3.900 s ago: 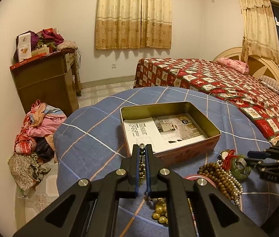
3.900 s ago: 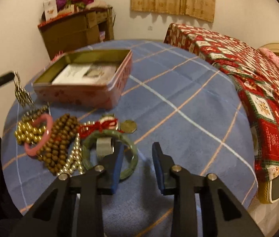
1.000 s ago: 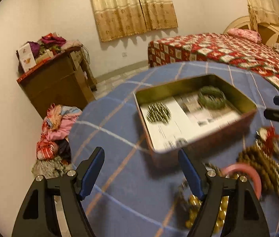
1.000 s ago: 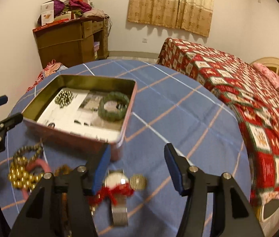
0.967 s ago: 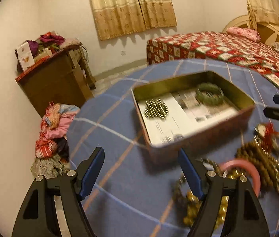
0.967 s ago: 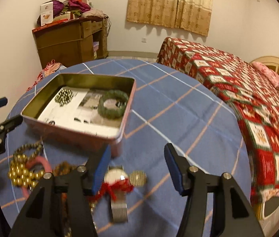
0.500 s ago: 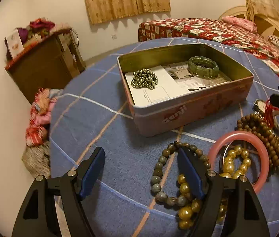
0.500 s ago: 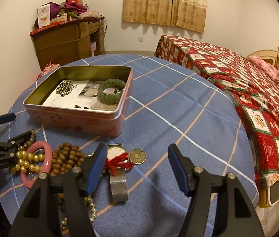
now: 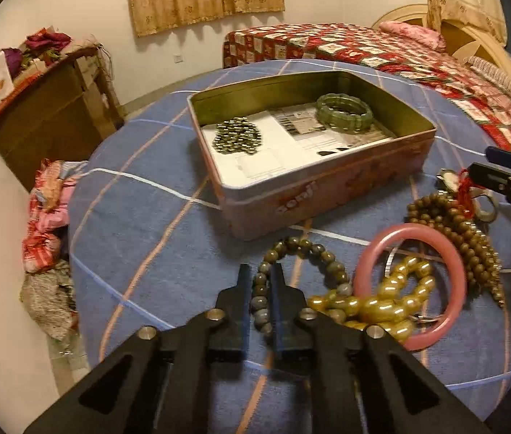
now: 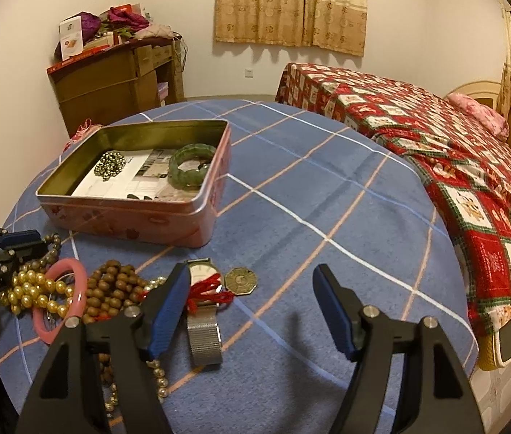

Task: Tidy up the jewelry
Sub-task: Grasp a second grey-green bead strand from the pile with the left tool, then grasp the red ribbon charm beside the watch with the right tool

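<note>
Left hand-held gripper (image 9: pixel 260 282) closing on grey bead bracelet (image 9: pixel 300 249), contact apparently made; right hand-held gripper (image 10: pixel 252 300) opening, empty.

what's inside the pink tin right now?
Inside the pink tin: a green bangle, a heap of small dark metallic beads, both lying on a printed paper sheet. Whatever lies under the sheet is hidden.

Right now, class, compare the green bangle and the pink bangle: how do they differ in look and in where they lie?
The green bangle lies inside the tin on printed paper; the pink bangle lies outside it on the blue checked cloth.
The green bangle looks ridged into segments; the pink bangle is a smooth hoop.
The green bangle lies alone; the pink bangle overlaps a strand of yellow beads.
Both lie flat, ungripped.
</note>
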Available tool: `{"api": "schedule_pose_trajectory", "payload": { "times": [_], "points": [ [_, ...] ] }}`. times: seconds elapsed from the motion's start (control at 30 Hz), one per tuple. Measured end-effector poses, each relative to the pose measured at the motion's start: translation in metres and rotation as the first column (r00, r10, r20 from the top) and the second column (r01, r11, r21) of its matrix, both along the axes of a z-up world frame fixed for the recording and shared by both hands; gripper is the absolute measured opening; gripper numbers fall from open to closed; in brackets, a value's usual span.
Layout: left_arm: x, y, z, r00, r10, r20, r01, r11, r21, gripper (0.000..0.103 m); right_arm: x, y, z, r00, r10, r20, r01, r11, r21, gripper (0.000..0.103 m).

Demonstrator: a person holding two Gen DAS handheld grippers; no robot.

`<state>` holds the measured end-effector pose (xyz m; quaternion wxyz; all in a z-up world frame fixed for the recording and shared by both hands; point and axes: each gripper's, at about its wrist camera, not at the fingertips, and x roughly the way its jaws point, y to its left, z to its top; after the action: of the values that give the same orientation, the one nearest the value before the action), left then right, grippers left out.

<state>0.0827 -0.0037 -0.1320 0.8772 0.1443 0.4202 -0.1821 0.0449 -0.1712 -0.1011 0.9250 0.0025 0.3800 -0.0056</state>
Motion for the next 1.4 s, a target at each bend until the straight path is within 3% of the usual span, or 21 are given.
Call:
{"api": "schedule_pose_trajectory", "payload": {
  "times": [0.4, 0.8, 0.9, 1.03, 1.4],
  "points": [
    [0.000, 0.033, 0.026, 0.988, 0.124, 0.093, -0.113, 0.987, -0.116, 0.008, -0.002, -0.012, 0.000, 1.000, -0.021, -0.003, 0.021, 0.999, 0.035, 0.073],
    [-0.004, 0.025, 0.029, 0.991, 0.100, 0.090, -0.087, 0.986, -0.143, 0.008, 0.001, 0.006, -0.004, 0.997, 0.068, -0.020, -0.066, 0.995, 0.069, 0.070],
    [-0.006, 0.022, 0.029, 0.991, 0.096, 0.092, -0.082, 0.986, -0.145, 0.008, 0.006, 0.006, -0.007, 0.995, 0.087, -0.042, -0.083, 0.993, 0.085, 0.059],
    [-0.007, 0.021, 0.031, 0.991, 0.095, 0.095, -0.080, 0.985, -0.150, 0.008, 0.007, 0.008, -0.012, 0.991, 0.120, -0.066, -0.112, 0.987, 0.117, 0.018],
    [-0.013, 0.017, 0.043, 0.990, 0.077, 0.117, -0.057, 0.985, -0.165, 0.008, -0.004, 0.012, 0.005, 0.993, 0.121, 0.002, -0.121, 0.989, 0.090, 0.018]
  ]
}}
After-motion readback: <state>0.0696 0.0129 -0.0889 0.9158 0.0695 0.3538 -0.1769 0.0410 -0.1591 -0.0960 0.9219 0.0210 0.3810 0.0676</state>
